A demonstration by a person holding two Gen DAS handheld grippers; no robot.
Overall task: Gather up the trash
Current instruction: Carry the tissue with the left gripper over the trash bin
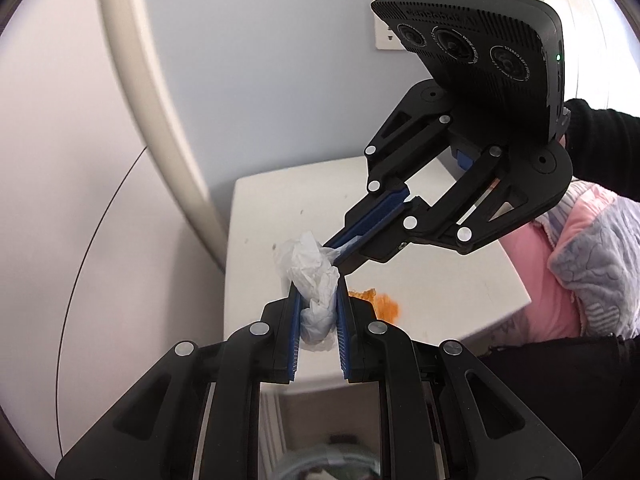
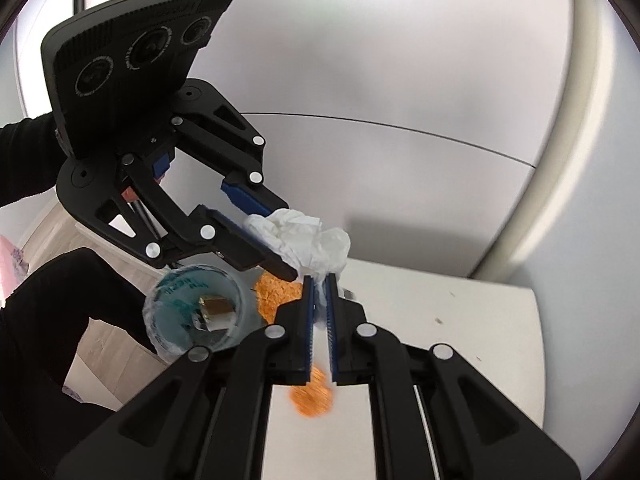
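Observation:
A crumpled white tissue (image 1: pixel 312 272) is held above a white table (image 1: pixel 420 280) by both grippers at once. My left gripper (image 1: pixel 316 292) is shut on its lower end. My right gripper (image 1: pixel 334 254) comes in from the right and is shut on its upper end. In the right wrist view the tissue (image 2: pixel 308 244) sits between the right gripper (image 2: pixel 319 280) and the left gripper (image 2: pixel 280 240). Orange peel pieces (image 2: pixel 276 294) lie on the table (image 2: pixel 440 320), and one more piece (image 2: pixel 312 396) shows under the right gripper. Orange peel (image 1: pixel 376 300) also shows in the left wrist view.
A round bin lined with a clear bag (image 2: pixel 200 312) stands on the floor beside the table and holds some trash. A pink and grey blanket (image 1: pixel 580 264) lies to the right. A white wall (image 1: pixel 280 80) and a curved pale panel (image 1: pixel 80 160) stand behind the table.

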